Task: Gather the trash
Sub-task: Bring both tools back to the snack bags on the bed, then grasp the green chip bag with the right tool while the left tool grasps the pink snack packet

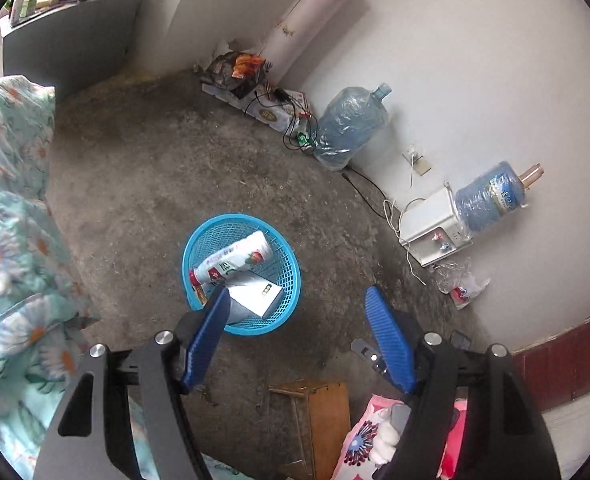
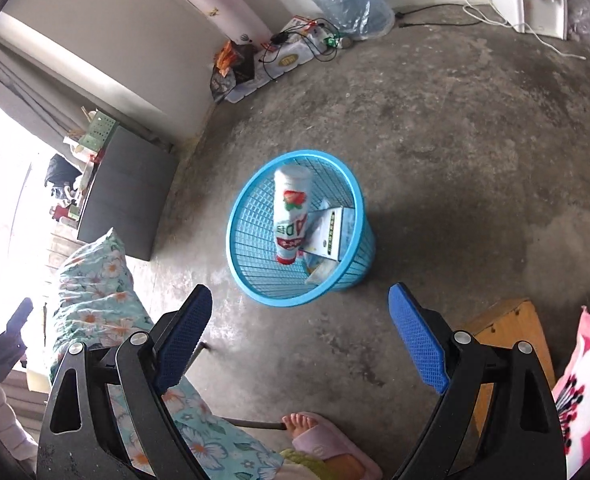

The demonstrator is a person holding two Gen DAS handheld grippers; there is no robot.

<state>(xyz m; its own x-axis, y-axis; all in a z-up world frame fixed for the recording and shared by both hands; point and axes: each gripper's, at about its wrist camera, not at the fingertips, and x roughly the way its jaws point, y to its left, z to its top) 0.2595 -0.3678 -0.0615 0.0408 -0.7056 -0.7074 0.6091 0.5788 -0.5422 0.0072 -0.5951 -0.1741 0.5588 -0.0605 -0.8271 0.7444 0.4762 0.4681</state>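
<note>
Both claws hang over the concrete floor (image 2: 435,128) with jaws spread wide and nothing between the blue pads. The left gripper (image 1: 297,300) sits just short of the blue mesh basket (image 1: 199,240); its left pad overlaps the basket's near rim in view. The right gripper (image 2: 299,294) is a little back from the basket (image 2: 255,280), which lies ahead, centred between its pads. Inside the basket a white bottle (image 2: 291,212) with a red cap leans head down beside a white box (image 2: 333,232). Farther off, a water jug (image 1: 349,124) stands against the wall
</note>
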